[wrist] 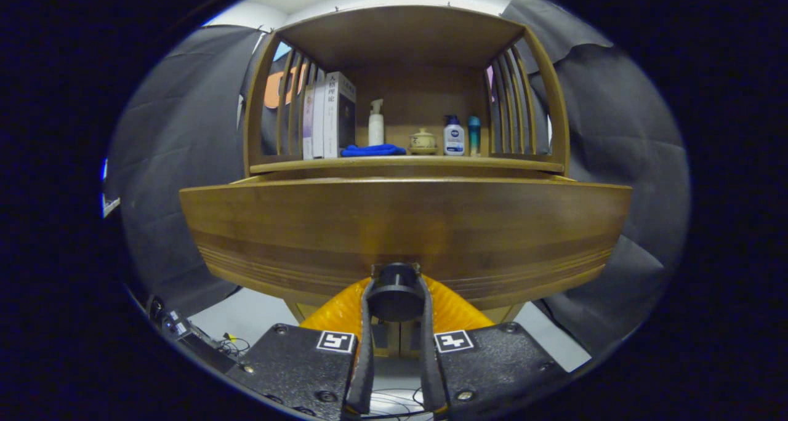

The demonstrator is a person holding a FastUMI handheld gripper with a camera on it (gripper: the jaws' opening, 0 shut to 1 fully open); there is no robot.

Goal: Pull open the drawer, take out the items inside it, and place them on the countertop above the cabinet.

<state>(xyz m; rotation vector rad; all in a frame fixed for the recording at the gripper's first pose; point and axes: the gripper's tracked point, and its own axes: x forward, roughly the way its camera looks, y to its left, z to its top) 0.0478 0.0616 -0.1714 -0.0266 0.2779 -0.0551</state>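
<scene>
Gripper view: hand-held gripper (394, 298) pinches the round knob (394, 293) of the drawer (406, 230), one finger at 9 o'clock of it, one at 3; drawer front stands proud of the cabinet, judged partly pulled; contents hidden behind the front; nothing lifted out yet; the countertop (406, 163) above carries bottles and a blue cloth (372, 151).
</scene>
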